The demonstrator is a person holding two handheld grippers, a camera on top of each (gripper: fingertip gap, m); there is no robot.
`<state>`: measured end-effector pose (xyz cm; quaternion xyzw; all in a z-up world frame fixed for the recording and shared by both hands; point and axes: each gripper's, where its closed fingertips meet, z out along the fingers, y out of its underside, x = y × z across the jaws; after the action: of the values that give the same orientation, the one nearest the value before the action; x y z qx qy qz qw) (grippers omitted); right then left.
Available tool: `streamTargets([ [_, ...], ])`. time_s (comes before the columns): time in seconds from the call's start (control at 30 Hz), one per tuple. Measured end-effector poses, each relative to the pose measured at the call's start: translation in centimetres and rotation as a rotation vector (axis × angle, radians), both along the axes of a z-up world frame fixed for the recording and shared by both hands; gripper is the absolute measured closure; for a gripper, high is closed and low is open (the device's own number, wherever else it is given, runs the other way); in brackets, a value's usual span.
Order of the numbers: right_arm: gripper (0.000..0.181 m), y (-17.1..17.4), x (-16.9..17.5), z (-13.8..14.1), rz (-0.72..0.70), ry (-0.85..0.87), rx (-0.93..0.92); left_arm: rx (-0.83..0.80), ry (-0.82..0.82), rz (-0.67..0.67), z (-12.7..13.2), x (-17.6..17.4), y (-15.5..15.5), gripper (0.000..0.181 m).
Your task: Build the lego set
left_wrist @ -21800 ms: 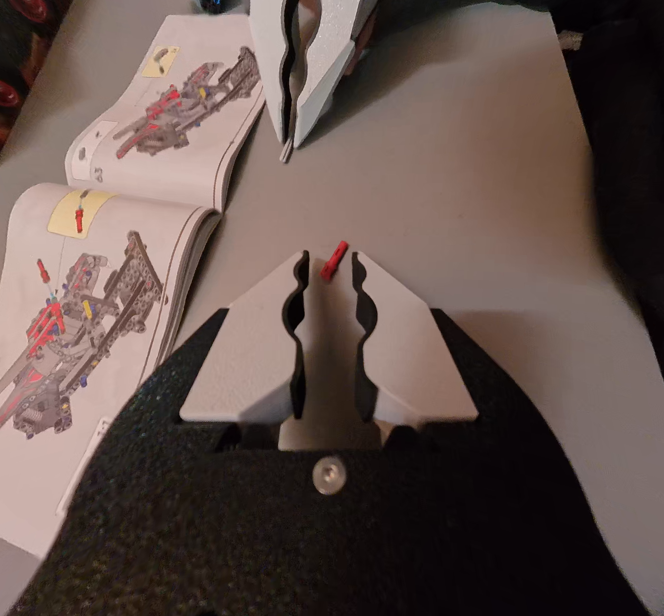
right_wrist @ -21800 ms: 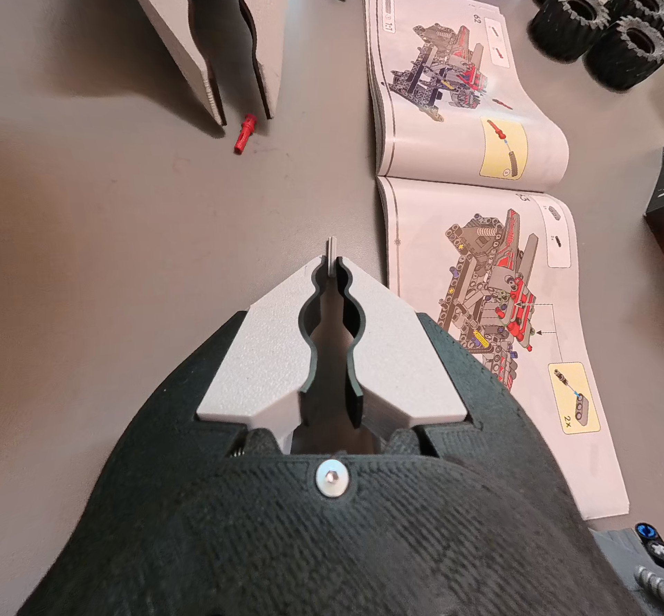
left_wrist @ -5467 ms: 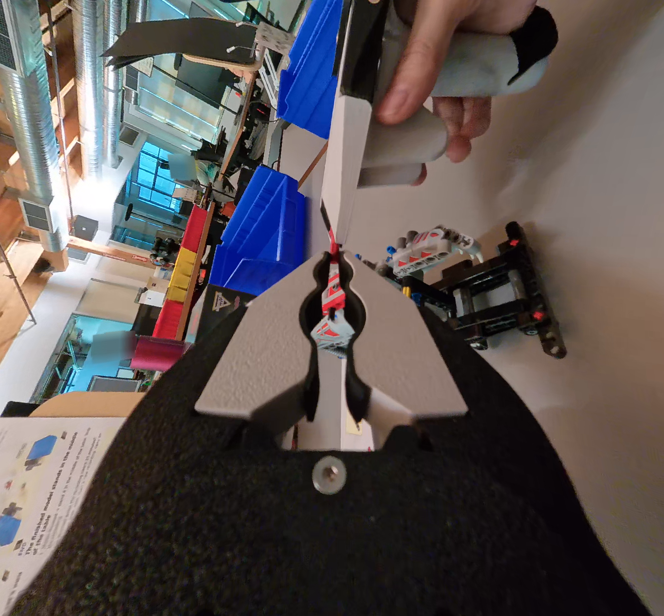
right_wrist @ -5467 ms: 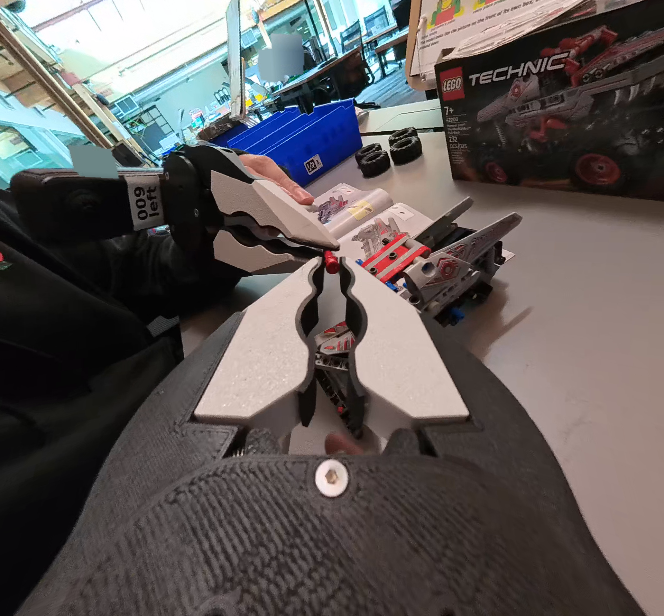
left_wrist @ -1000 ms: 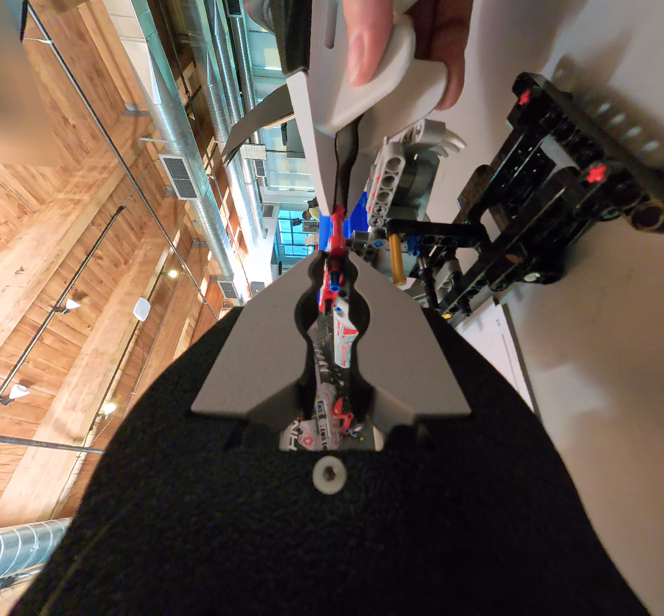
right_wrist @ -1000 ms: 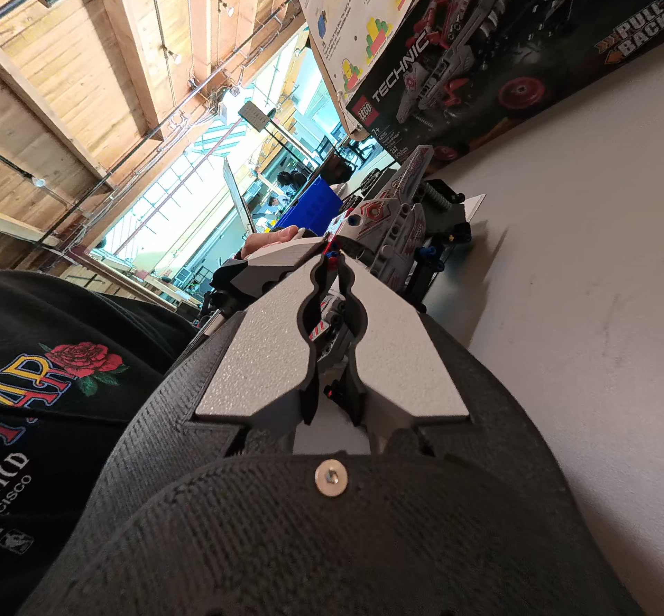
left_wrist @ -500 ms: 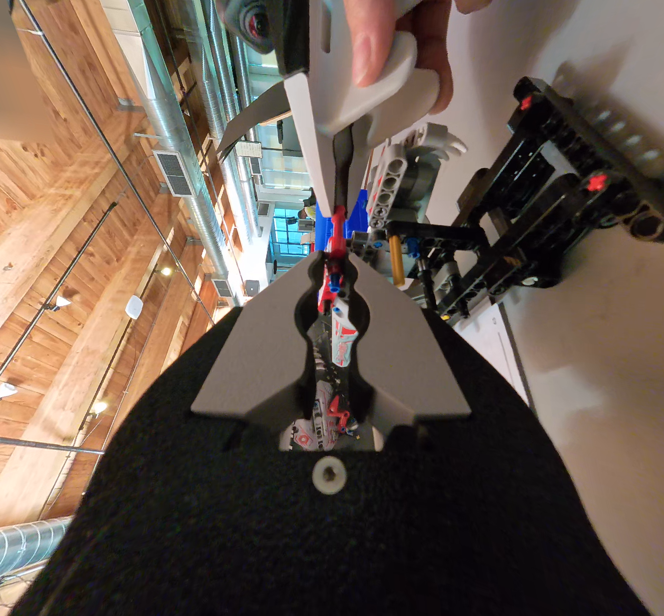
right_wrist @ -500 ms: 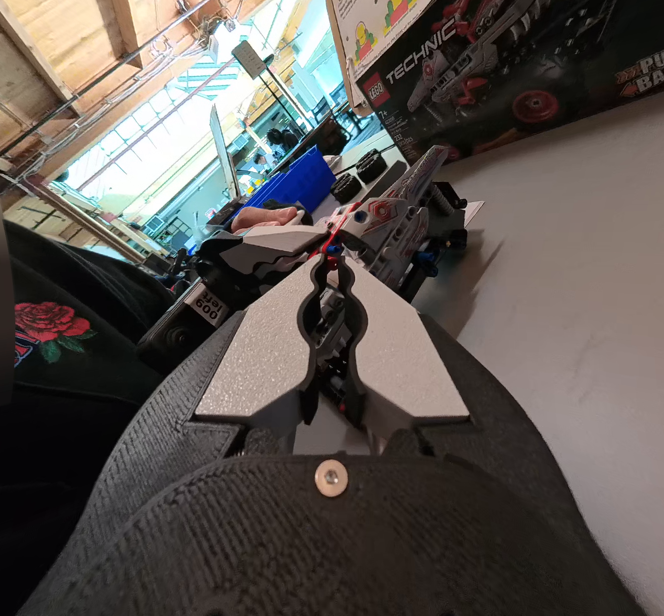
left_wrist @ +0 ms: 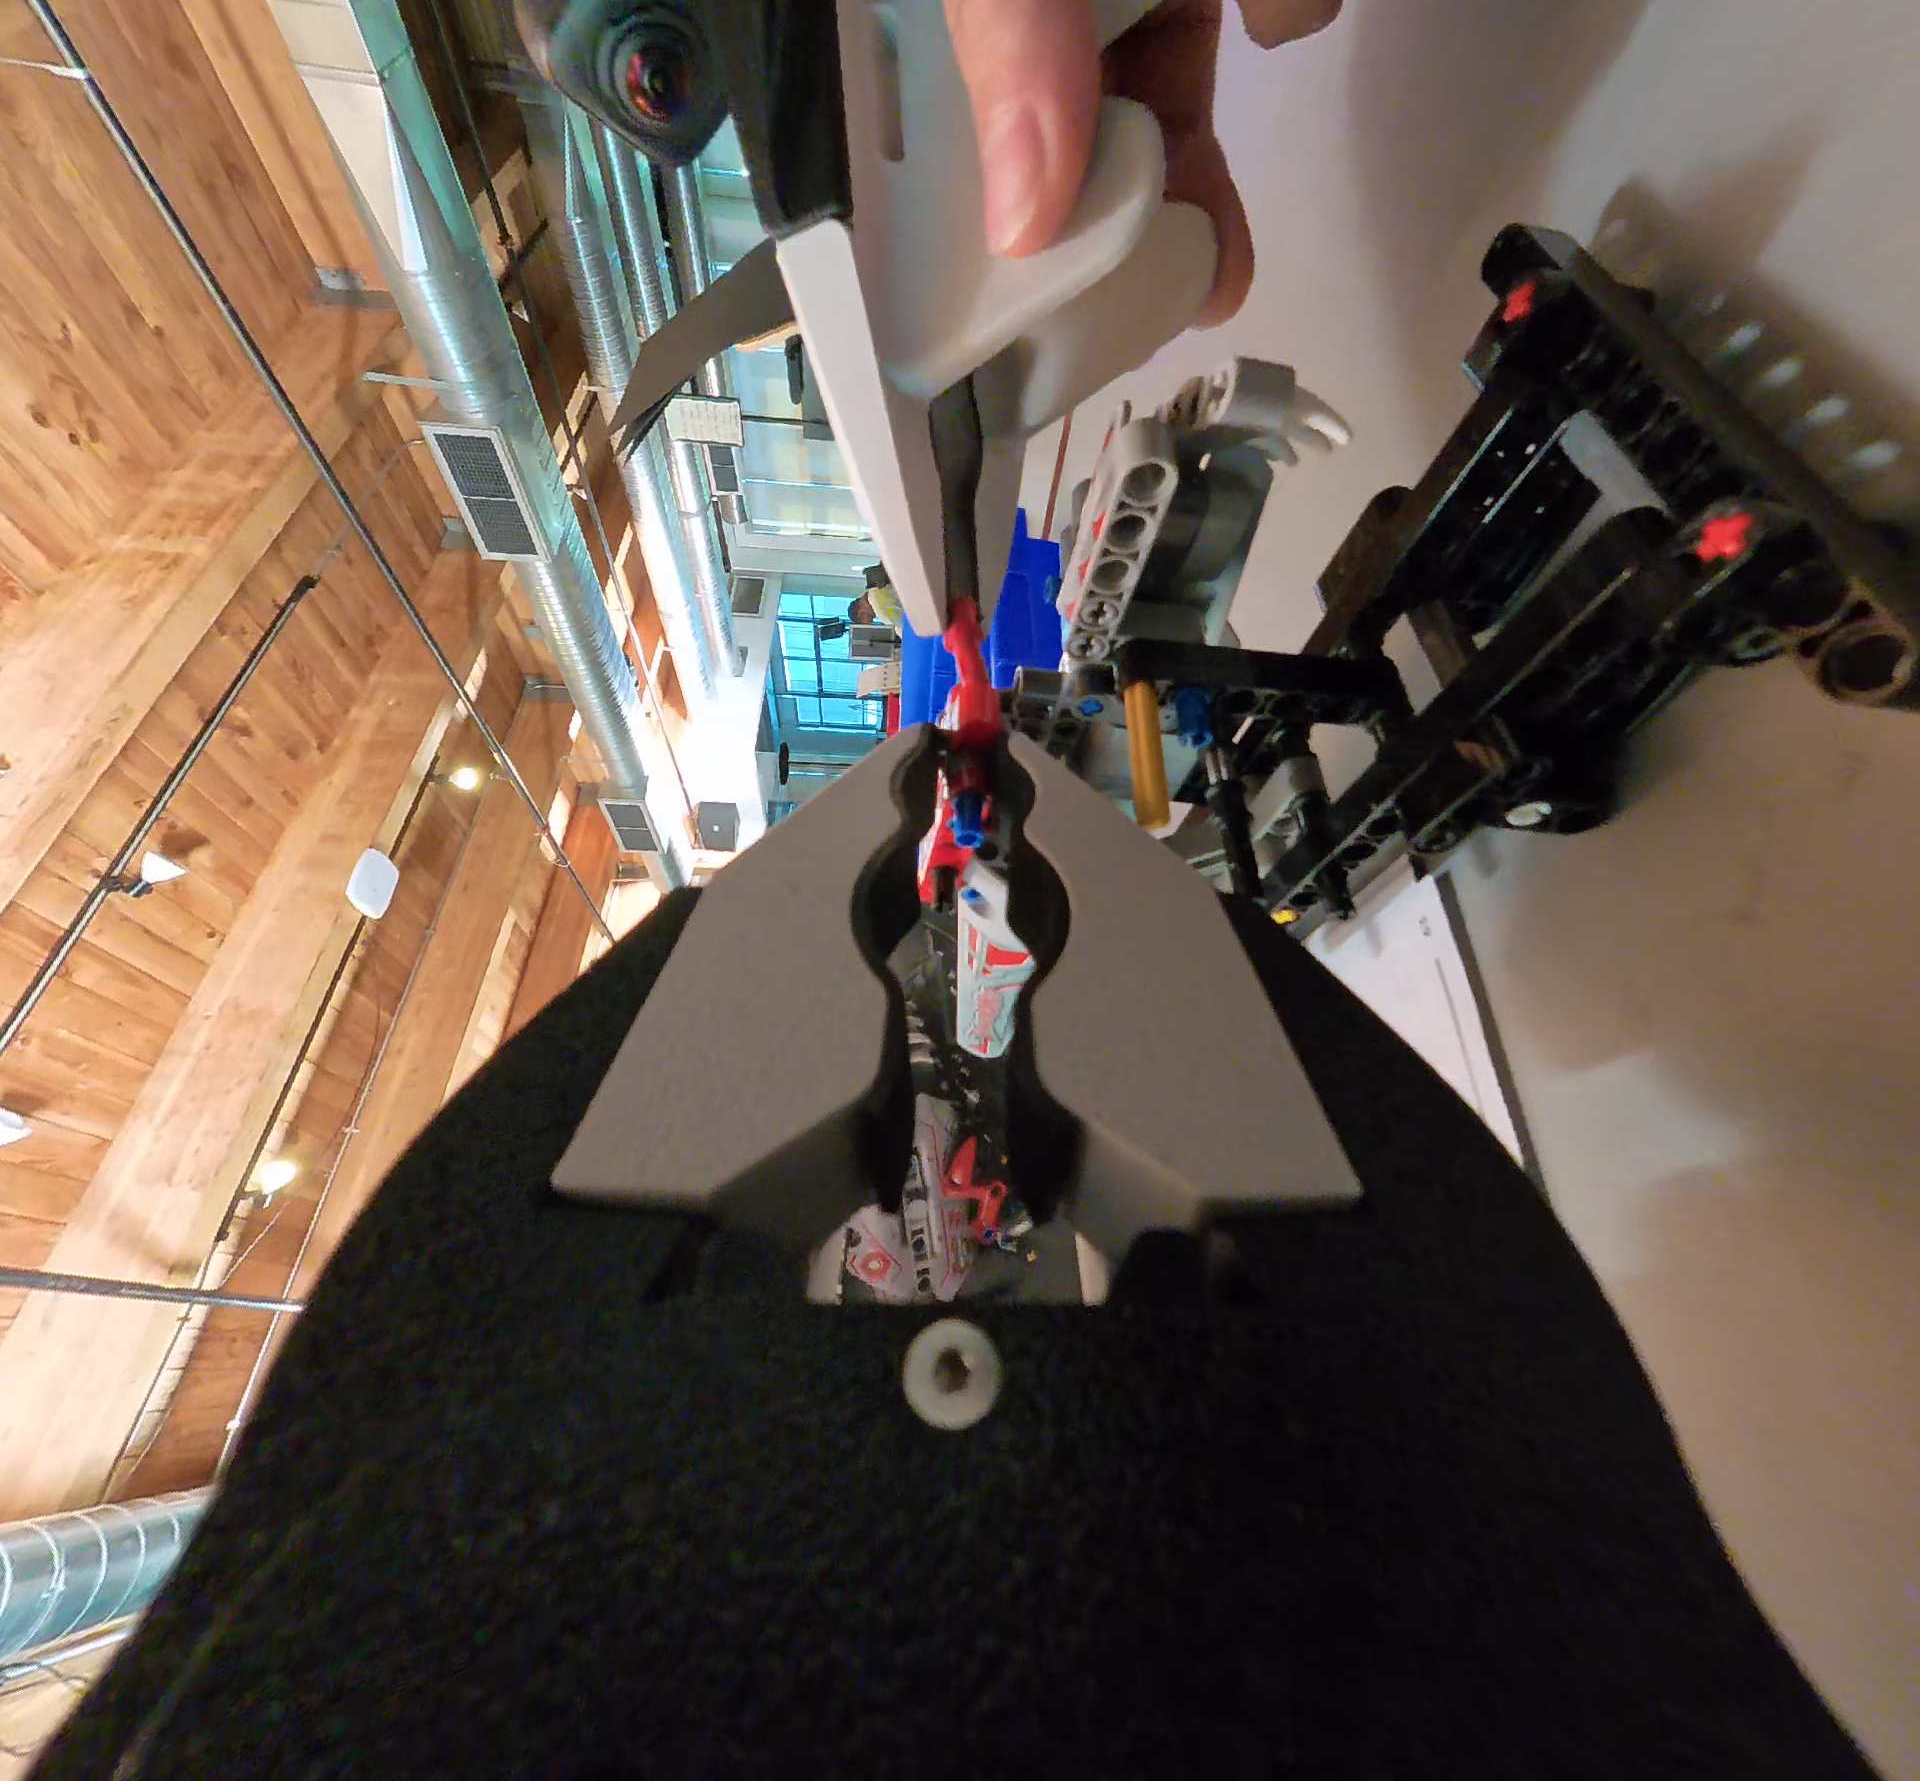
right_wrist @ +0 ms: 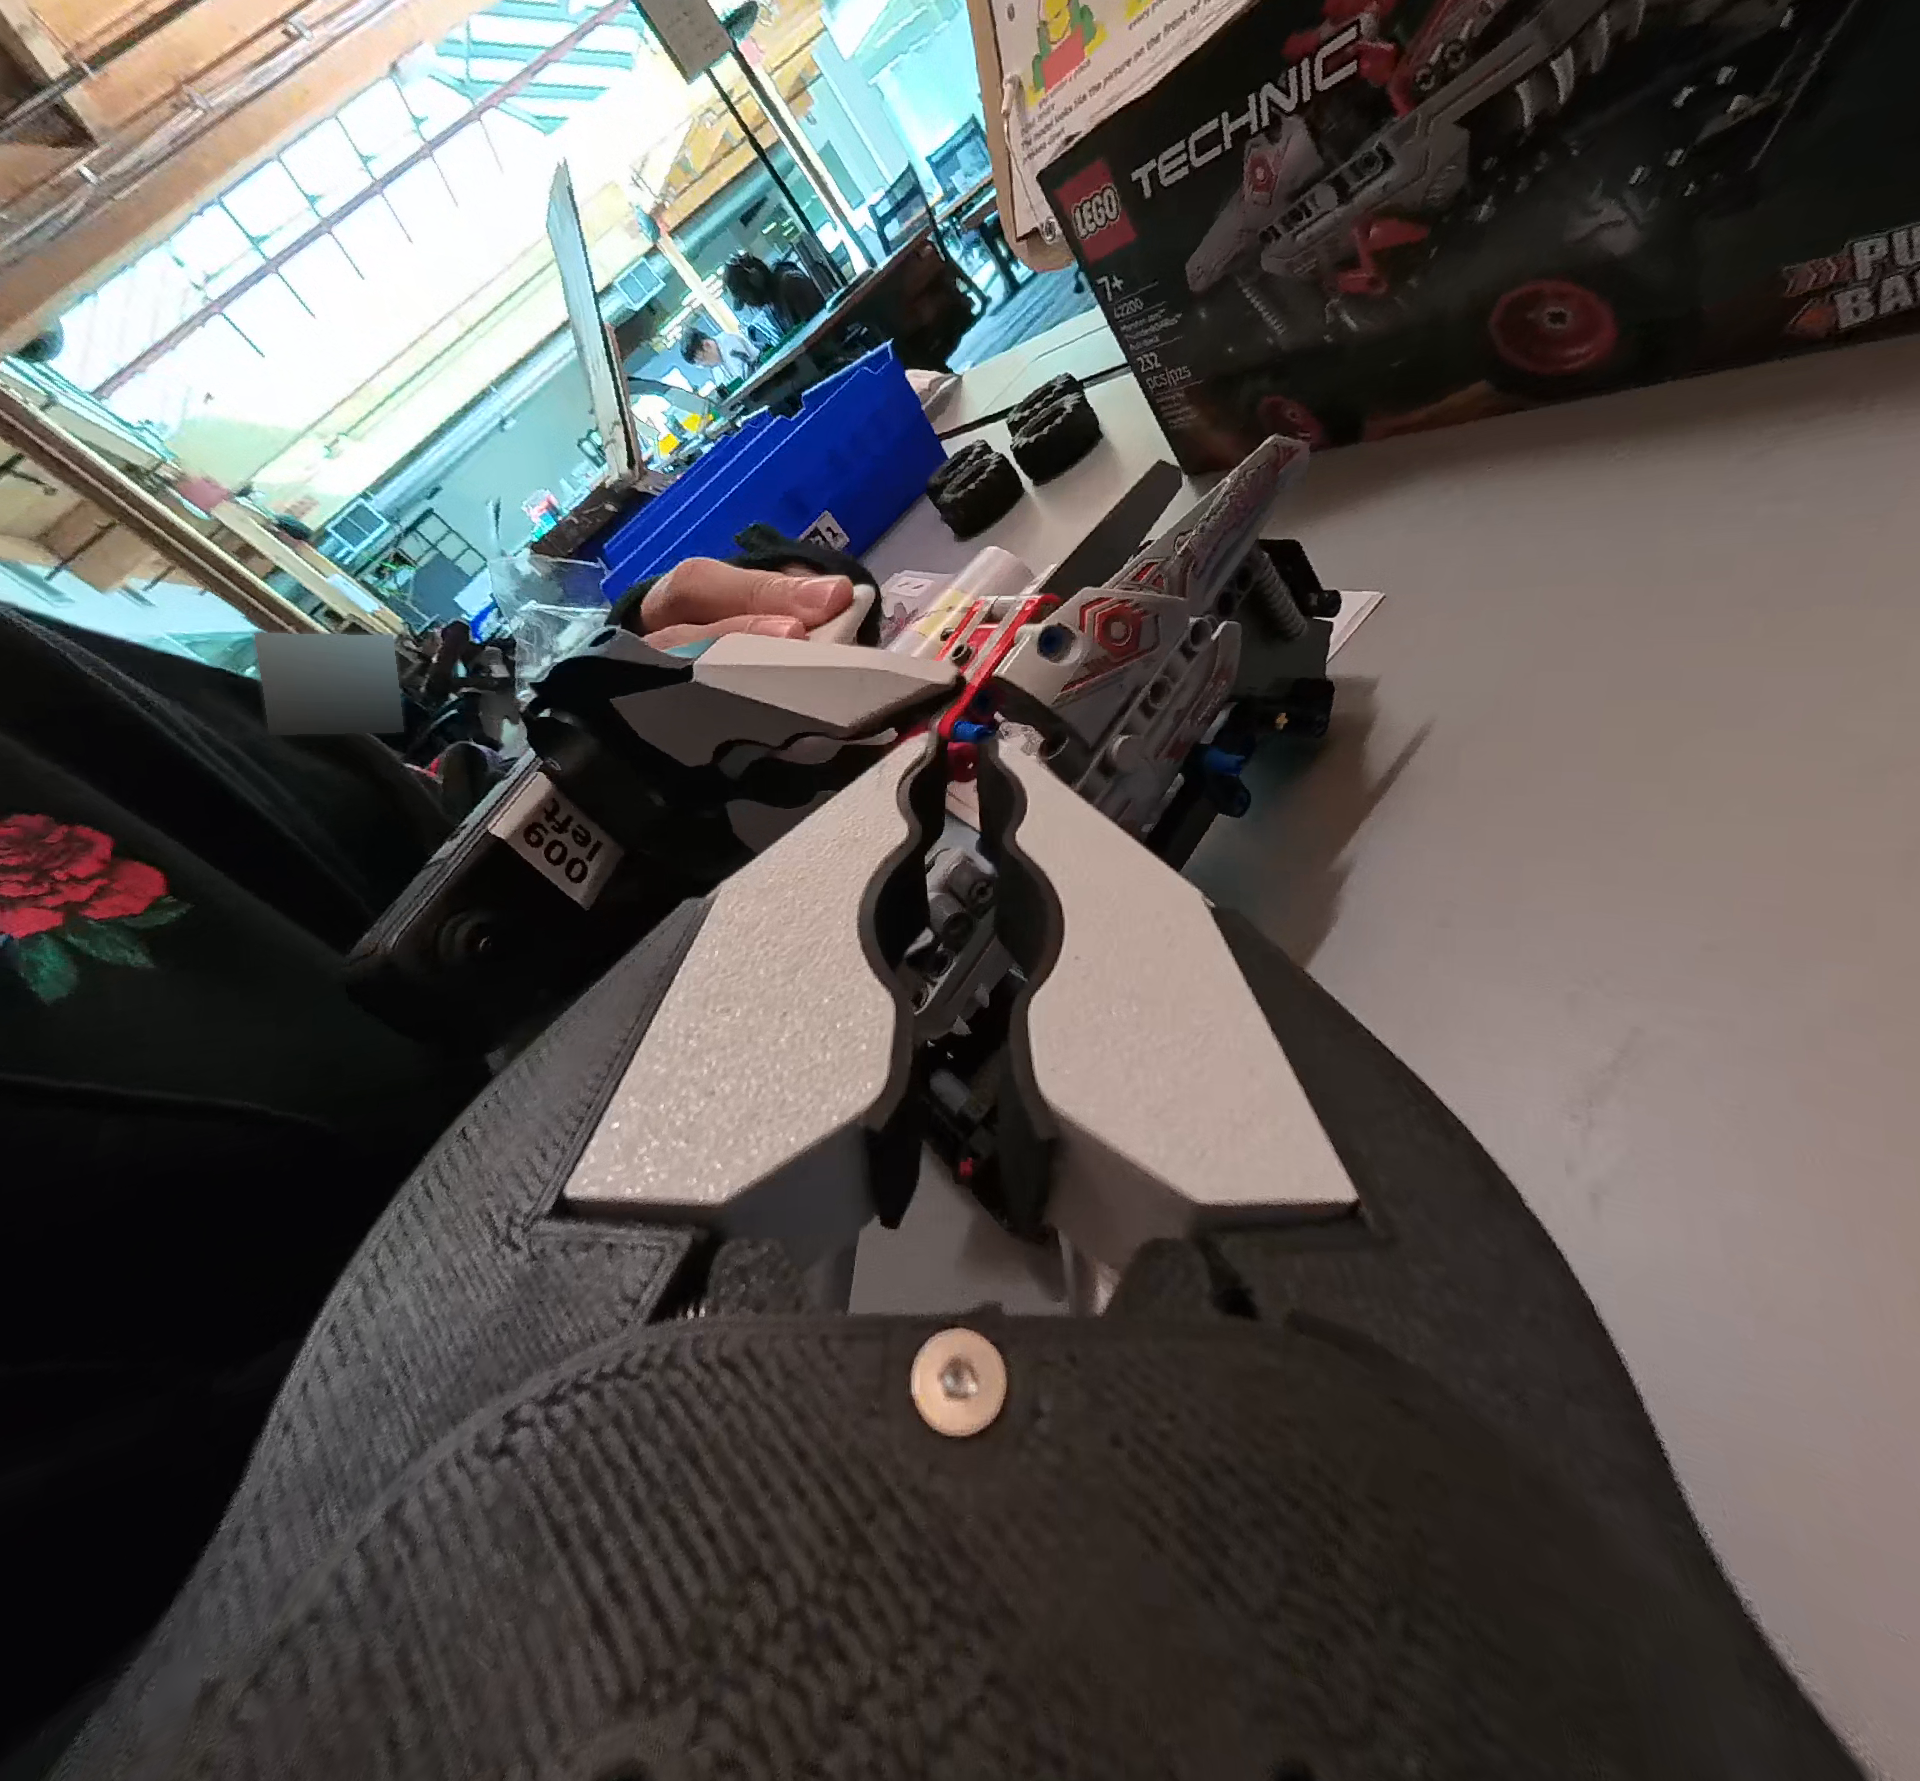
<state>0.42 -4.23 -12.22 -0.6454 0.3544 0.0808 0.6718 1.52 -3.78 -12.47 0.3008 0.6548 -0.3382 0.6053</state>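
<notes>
Left gripper (left_wrist: 971,744) and right gripper (right_wrist: 961,744) meet tip to tip, each closed narrow on the small red pin (left_wrist: 966,661), whose long axis runs between them; the model (right_wrist: 1153,682) rests on the table (right_wrist: 1610,796) just beyond (pin's seating hole hidden).

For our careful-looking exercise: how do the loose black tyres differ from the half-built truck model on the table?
The tyres are plain black; the truck model mixes grey, red and black. The tyres stand far back beside the blue bin; the truck model sits nearer the camera. The tyres are unmounted, and the truck model's red axle ends are bare. Both sit on the same grey table.
</notes>
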Motion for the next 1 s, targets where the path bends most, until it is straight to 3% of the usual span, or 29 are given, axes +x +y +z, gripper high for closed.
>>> streamTargets([
  [0.57, 0.176, -0.1, 0.35, -0.18, -0.027, 0.165, 0.207, 0.01, -0.042, 0.009, 0.02, -0.04, 0.09, 0.175],
  [0.87, 0.176, -0.08, 0.52, -0.29, -0.055, 0.179, 0.237, 0.005, -0.045, 0.023, 0.01, 0.21, 0.24, 0.175],
  [1.0, 0.177, -0.11, 0.0, -0.67, -0.034, 0.134, 0.156, -0.01, -0.02, 0.019, 0.01, 0.21, 0.26, 0.175],
])
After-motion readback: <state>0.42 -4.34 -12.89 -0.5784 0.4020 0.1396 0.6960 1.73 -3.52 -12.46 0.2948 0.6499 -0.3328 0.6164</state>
